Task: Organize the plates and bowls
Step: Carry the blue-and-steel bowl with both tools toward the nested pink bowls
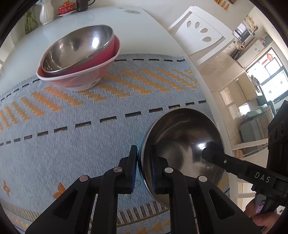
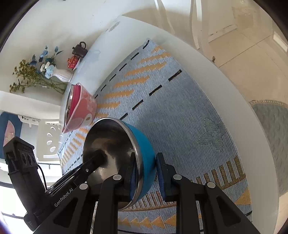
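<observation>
white table (image 1: 147,32) | white chair (image 1: 201,30) beside it | pale tiled floor (image 2: 252,59) | bright window (image 1: 270,72)

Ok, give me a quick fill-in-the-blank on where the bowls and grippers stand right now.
1. The left gripper and right gripper both clamp the rim of the ____ steel-lined bowl.
2. A bare steel bowl sits nested inside the ____ bowl.
3. Both bowls stand over a woven ____ on the white table.
4. Behind the stack stands a white ____.

Missing words: blue; red; mat; vase
</observation>
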Tool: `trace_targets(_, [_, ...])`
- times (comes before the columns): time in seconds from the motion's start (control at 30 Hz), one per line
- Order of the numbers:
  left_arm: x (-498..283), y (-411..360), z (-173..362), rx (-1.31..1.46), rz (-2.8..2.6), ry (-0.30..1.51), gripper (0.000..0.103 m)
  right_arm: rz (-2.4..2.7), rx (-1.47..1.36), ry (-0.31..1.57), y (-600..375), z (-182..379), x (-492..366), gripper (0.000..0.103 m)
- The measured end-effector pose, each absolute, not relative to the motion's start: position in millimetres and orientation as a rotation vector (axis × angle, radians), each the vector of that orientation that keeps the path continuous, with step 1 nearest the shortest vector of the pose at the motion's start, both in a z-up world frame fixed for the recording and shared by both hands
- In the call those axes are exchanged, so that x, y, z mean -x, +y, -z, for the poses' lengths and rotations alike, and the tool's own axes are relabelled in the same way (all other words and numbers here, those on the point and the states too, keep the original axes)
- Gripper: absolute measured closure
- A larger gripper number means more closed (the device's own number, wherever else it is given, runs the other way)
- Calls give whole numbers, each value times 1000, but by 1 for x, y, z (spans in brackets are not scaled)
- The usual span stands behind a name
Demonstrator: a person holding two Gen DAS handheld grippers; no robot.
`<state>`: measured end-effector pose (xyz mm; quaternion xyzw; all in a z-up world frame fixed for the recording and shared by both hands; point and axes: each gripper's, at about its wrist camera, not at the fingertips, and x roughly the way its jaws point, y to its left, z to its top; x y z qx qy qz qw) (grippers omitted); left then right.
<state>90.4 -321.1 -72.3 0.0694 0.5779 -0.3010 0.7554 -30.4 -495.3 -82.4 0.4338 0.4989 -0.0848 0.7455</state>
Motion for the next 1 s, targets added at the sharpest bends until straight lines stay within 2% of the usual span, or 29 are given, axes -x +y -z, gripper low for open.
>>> trace_targets(0.27, [-98, -322, 70, -136, 659, 1262, 92, 192, -914, 1079, -495, 69, 25, 83])
trace_targets(0.7, [-97, -321, 83, -143, 680, 1272, 92, 193, -1002, 1061, -494, 93, 29, 82])
trace_targets(1.0, [-100, -318, 67, -154, 688, 1261, 92, 179, -969, 1056, -489, 74, 18, 82])
